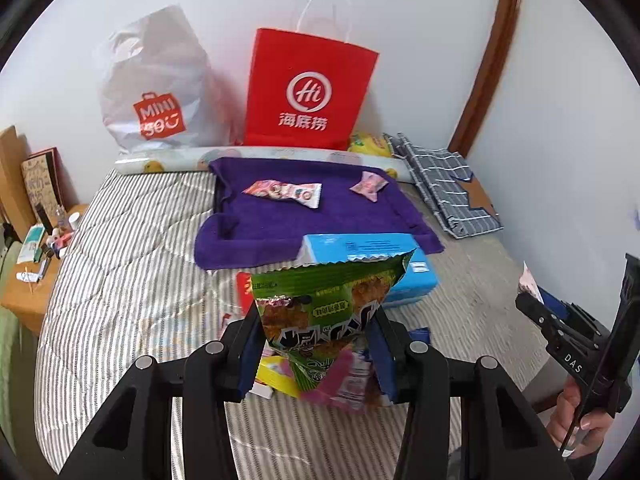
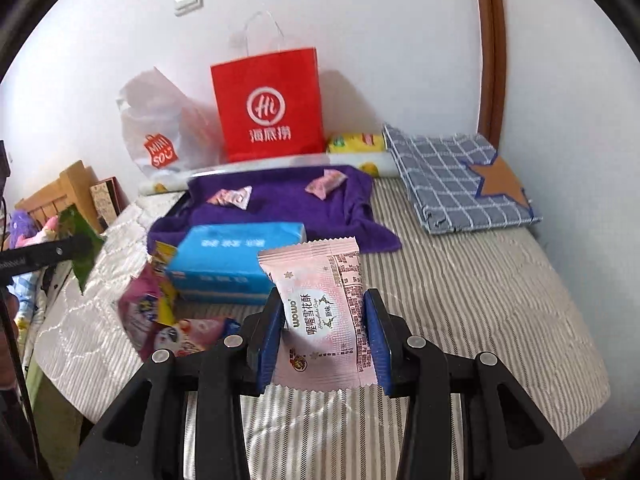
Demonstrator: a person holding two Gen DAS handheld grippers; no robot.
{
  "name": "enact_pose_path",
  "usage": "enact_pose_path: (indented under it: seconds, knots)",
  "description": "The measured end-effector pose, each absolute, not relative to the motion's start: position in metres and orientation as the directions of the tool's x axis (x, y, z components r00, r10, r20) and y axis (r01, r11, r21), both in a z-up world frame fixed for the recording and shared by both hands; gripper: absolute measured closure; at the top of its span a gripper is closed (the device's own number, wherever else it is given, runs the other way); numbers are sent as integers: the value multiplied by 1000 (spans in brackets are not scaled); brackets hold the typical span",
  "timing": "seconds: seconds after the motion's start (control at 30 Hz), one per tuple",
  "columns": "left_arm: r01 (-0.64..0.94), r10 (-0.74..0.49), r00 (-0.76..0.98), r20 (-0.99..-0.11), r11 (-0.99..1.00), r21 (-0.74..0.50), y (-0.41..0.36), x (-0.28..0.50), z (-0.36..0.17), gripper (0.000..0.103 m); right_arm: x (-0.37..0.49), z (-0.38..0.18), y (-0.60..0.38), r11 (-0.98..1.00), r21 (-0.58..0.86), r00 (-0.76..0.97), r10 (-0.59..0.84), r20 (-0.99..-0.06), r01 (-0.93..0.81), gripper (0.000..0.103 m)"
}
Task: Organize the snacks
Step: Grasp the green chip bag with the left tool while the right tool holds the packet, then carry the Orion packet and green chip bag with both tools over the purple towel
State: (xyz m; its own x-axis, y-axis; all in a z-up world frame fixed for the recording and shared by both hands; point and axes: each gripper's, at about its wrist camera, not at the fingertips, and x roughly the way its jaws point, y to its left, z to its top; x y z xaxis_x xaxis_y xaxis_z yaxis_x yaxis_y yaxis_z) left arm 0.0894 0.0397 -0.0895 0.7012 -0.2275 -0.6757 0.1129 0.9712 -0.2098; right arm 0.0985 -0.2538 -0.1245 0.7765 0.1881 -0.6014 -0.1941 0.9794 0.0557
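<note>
Purple towel (image 1: 280,216), centre of the left wrist view, already carries two small wrapped snacks: a long pink-and-white one (image 1: 284,193) and a small pink candy (image 1: 369,185) toward its upper right. That looks like the sorted part so far, judging the towel to be the drop zone.

Left gripper (image 1: 316,344) is clamped on a green snack bag (image 1: 332,300), bag upright between the blue pads, bottom centre of frame. Right gripper (image 2: 324,332) is clamped on a pink-white flat packet (image 2: 324,308), lower centre of the right wrist view. Both items are clear of the bedspread, not yet over the towel.

Still unsorted: a loose heap of colourful packets (image 2: 176,320) at lower left of the right wrist view, just beside a blue tissue pack (image 2: 236,264) that sits at the towel's near edge. Exact count in the heap cannot be told.

Red paper bag (image 2: 268,108) and white plastic bag (image 2: 160,136) stand behind the towel against the wall; contents not visible.

Estimate: early-to-middle, two placed, two in hand, heap left.
</note>
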Motion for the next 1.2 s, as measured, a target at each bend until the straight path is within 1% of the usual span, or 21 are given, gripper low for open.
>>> enact_pose_path:
  seconds: [0.2, 0.57, 0.8, 0.9, 1.2]
  knots:
    - [148, -253, 704, -664, 966, -211, 22, 81, -82, 58, 93, -104, -253, 978, 87, 790, 204, -578, -189, 63]
    - [183, -315, 698, -644, 947, -265, 7, 78, -73, 58, 87, -78, -241, 973, 111, 816, 230, -531, -202, 63]
    - [189, -320, 698, -640, 945, -267, 2, 86, -73, 58, 94, -70, -231, 967, 122, 822, 254, -510, -223, 63]
    - [188, -308, 705, -639, 950, -250, 2, 91, -71, 58, 102, -67, -227, 965, 122, 825, 261, -502, -231, 63]
    - [200, -334, 700, -631, 940, -276, 5, 122, -73, 58, 131, -70, -213, 964, 113, 821, 265, -506, -241, 63]
